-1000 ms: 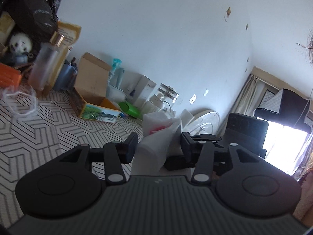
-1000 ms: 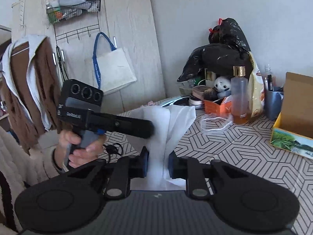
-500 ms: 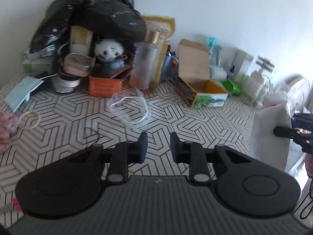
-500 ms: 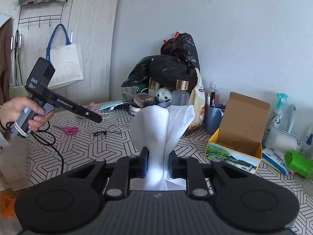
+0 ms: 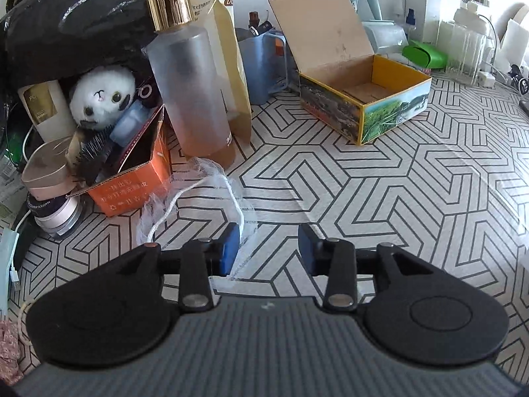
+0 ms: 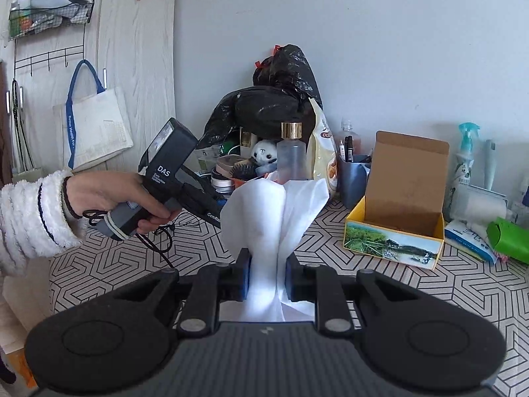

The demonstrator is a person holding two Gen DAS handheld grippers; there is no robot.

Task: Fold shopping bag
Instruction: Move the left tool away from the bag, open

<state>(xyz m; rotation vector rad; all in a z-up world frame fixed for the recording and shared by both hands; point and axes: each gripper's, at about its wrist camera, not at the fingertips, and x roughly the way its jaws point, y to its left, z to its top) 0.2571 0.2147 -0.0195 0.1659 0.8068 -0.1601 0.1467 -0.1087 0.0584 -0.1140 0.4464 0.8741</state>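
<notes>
- Pinching the white shopping bag (image 6: 274, 218) between its two fingers, your right claw (image 6: 266, 279) has closed narrow on the gathered fabric; the bag stands up from the fingers in two soft lobes, lifted above the patterned surface (image 6: 380, 274).
- You hold the left claw (image 5: 267, 248) spread wide with nothing between its fingers, low over the surface (image 5: 413, 178) and facing the clutter along the wall.
- A scrap of white netting with a cord (image 5: 198, 195) lies on the surface just ahead of the left claw's left finger, its edge passing right beside that finger; whether they touch cannot be told.
- In the right wrist view your left hand (image 6: 115, 198) grips the handle of the left device, which points toward the bag; its front end is hidden behind the fabric.
- Beyond the netting stands a frosted bottle with a gold cap (image 5: 188, 79), and beside it an orange box (image 5: 132, 182) with a plush panda (image 5: 102, 96) and a brush in it.
- An open cardboard box with a landscape print (image 5: 363, 99) sits further right, lid up.
- A black plastic sack (image 6: 274, 99) is piled against the wall behind the bottle.
- A white tote with blue handles (image 6: 92, 125) hangs on the door at the left.
</notes>
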